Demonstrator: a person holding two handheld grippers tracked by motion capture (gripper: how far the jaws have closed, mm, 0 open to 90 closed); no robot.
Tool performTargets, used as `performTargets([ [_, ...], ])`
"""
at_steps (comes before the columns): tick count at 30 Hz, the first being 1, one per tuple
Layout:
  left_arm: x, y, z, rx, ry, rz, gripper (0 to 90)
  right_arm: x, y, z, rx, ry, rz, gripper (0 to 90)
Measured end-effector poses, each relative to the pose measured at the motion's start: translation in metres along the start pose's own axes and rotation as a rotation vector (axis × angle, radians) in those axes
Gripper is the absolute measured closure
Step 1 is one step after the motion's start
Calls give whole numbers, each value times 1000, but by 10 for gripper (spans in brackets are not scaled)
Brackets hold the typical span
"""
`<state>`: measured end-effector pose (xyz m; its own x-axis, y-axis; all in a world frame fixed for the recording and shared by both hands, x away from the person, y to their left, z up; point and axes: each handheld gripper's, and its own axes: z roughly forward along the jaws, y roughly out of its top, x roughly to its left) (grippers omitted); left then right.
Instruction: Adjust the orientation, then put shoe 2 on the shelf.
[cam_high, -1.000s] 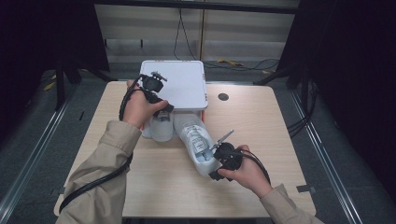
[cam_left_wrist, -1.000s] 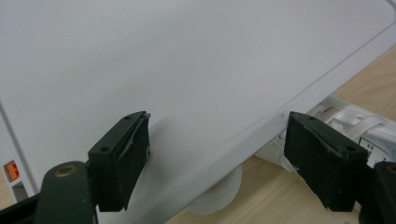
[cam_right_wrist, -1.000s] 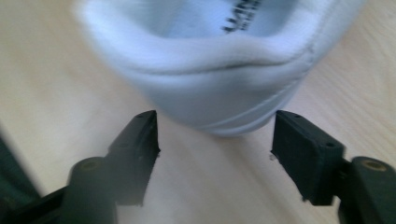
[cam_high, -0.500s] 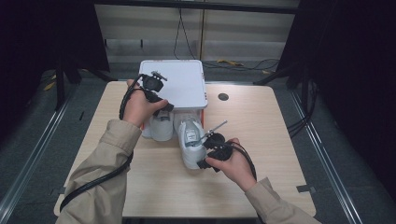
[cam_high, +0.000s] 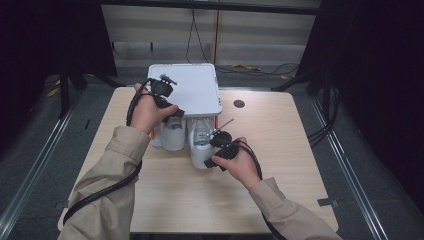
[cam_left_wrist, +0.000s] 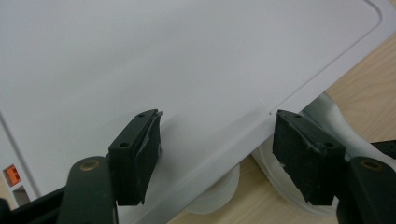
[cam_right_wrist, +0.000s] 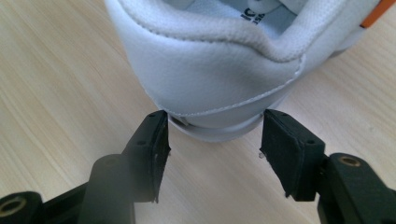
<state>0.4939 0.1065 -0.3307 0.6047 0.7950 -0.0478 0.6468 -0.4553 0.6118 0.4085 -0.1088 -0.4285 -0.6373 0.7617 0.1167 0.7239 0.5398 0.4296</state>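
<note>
**Two white shoes by the white box**

I am holding one gripper in each hand at the table (cam_high: 300, 150). The white box (cam_high: 192, 90) is sitting at the far side of the table, and its lid (cam_left_wrist: 187, 70) is hanging out over the shoes.

My left gripper (cam_high: 172, 107) is sitting at the near edge of the lid. Its fingers (cam_left_wrist: 137, 154) have just been closing in a little. One finger is lying on top of the lid and the other is sitting just past the lid's edge. They are released and are not pressing on the lid.

The left shoe (cam_high: 172, 135) is standing right in front of the box, partly under the lid. The right shoe (cam_high: 202, 147) is standing just beside it, also in front of the box, with its toe end under the lid and its heel pointing at me.

My right gripper (cam_right_wrist: 215, 154) is sitting at the heel of the right shoe. Its fingers (cam_right_wrist: 149, 149) are standing on both sides of the heel, very near the sole. I am not squeezing it; the fingers are released.
</note>
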Motion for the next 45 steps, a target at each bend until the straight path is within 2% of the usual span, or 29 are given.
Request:
performTargets([
  [5, -1, -1, 1, -10, 3, 3, 332, -4, 3, 2, -14, -10, -2, 418],
  [8, -1, -1, 0, -9, 2, 3, 335, -8, 10, 3, -36, -8, 11, 417],
  [10, -1, -1, 0, -8, 1, 7, 346, -10, 16, 4, -50, -24, 10, 415],
  [12, 0, -2, 0, -12, 3, 8, 361, -14, 22, 6, -45, -6, 24, 398],
  [15, -1, -1, 1, -15, 7, 11, 372, -16, 28, 10, -31, -7, 17, 394],
  [19, 0, 0, 1, -6, 5, 14, 376, -13, 25, 9, -38, -28, -7, 416],
  [21, 0, 1, 1, 0, 1, 10, 379, -14, 24, 9, -47, -20, -4, 415],
  [23, 2, 1, 0, -2, -3, -1, 404, -16, 26, 7, -61, -12, 7, 418],
  [26, 4, 1, 0, -13, -13, -25, 424, -16, 31, 10, -55, -23, -18, 419],
  [29, 5, 1, 0, -12, -3, -22, 425, -17, 35, 15, -39, -27, -26, 417],
  [33, 3, 3, 1, 5, 5, -11, 436, -23, 28, 11, -50, -17, -16, 460],
  [35, 3, 3, 1, 5, 7, -8, 439, -26, 26, 9, -30, -47, -27, 474],
  [36, 3, 3, 1, 3, 8, -14, 438, -26, 25, 7, -33, -70, -34, 480],
  [38, 4, 3, 0, -3, 0, -26, 438, -27, 26, 7, -38, -70, -45, 481],
  [42, 11, 12, -1, 34, -11, -85, 451, -25, 23, 8, -54, -83, -59, 490],
  [43, 11, 15, 1, 29, -5, -106, 416, -25, 22, 7, -59, -80, -52, 488],
  [45, 11, 24, 7, -35, -14, -121, 391, -27, 19, 8, -65, -83, -51, 486],
])
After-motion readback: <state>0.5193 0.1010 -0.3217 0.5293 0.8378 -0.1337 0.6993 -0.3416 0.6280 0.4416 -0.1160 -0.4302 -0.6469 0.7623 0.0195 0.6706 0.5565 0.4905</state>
